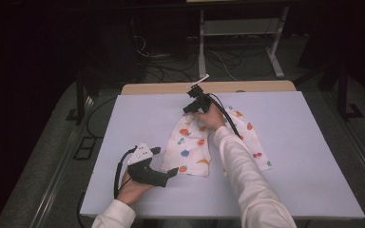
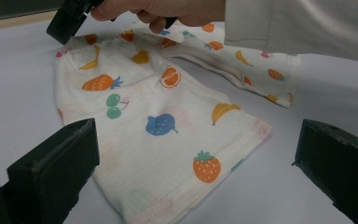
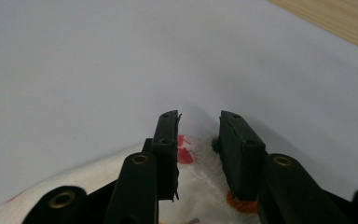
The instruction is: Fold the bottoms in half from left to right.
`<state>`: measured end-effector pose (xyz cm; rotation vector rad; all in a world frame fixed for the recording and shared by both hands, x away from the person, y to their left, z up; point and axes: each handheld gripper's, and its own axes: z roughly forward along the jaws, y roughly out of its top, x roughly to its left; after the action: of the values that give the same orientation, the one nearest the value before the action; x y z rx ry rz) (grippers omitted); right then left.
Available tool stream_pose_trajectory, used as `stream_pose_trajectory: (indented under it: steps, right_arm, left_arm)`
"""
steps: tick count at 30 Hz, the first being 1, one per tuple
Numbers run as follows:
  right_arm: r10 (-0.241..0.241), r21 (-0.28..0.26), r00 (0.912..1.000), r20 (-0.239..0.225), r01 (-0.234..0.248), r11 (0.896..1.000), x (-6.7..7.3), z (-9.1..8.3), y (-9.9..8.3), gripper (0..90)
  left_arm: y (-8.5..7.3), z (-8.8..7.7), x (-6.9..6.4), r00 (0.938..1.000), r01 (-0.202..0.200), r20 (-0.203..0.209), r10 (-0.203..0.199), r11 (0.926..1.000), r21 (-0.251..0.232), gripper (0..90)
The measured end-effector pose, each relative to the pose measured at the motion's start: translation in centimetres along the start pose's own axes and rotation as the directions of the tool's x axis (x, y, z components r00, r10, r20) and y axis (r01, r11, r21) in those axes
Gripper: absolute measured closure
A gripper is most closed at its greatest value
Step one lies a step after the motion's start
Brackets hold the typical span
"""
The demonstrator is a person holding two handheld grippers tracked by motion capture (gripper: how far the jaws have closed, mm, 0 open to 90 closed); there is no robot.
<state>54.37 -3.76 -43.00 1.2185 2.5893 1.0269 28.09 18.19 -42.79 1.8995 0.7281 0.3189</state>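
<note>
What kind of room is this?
Probably a lab or workshop: a plain work table with fruit-print shorts on it, loose cables on the floor, and a metal frame behind.

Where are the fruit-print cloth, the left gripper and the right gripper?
fruit-print cloth (image 1: 190, 149), high view, near flap.
left gripper (image 1: 164, 162), high view, between its jaw tips.
right gripper (image 3: 199, 126), right gripper view, between its jaw tips.

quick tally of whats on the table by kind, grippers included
fruit-print garment: 1
hand-held grippers: 2, the left gripper and the right gripper
total: 3
</note>
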Motion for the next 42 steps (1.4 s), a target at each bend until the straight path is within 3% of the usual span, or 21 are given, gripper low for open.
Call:
stream_pose_trajectory:
  steps: [8, 14, 20, 28, 32, 42]
  right_arm:
    - [0.025, 0.035, 0.9970, 0.074, -0.027, 0.999, 0.2, 0.5, 0.5, 81.0]
    - [0.027, 0.040, 0.9960, 0.085, -0.030, 0.999, 0.3, 0.4, 0.3, 88.0]
    - [0.021, 0.027, 0.9981, 0.058, -0.023, 0.999, 0.5, -0.4, 0.0, 88.4]
    - [0.034, -0.050, 0.9991, 0.025, -0.032, 0.998, 0.6, -2.0, -1.2, 88.4]
    - [0.035, -0.088, 0.9993, 0.015, -0.033, 0.996, 0.8, -2.6, -1.8, 88.3]
    - [0.032, -0.114, 0.9995, 0.005, -0.031, 0.993, 0.7, -3.6, -2.0, 88.3]
  left_arm:
    - [0.0, 0.0, 0.0, 1.0000, 0.000, -0.001, 0.000, 1.0000, -0.001, 0.0]
    - [0.0, -0.1, 0.1, 1.0000, 0.003, -0.005, -0.003, 1.0000, 0.000, 0.0]
    - [0.0, -0.2, 0.0, 0.9996, 0.022, -0.017, -0.022, 0.9998, 0.005, 0.0]
    - [0.7, -0.7, -0.2, 0.9985, 0.049, -0.023, -0.049, 0.9988, -0.007, 0.0]
    - [1.4, -0.7, 0.1, 0.9978, 0.058, -0.034, -0.057, 0.9982, 0.016, 0.0]
    - [2.1, -0.7, 1.4, 0.9928, 0.103, -0.068, -0.099, 0.9932, 0.054, 0.0]
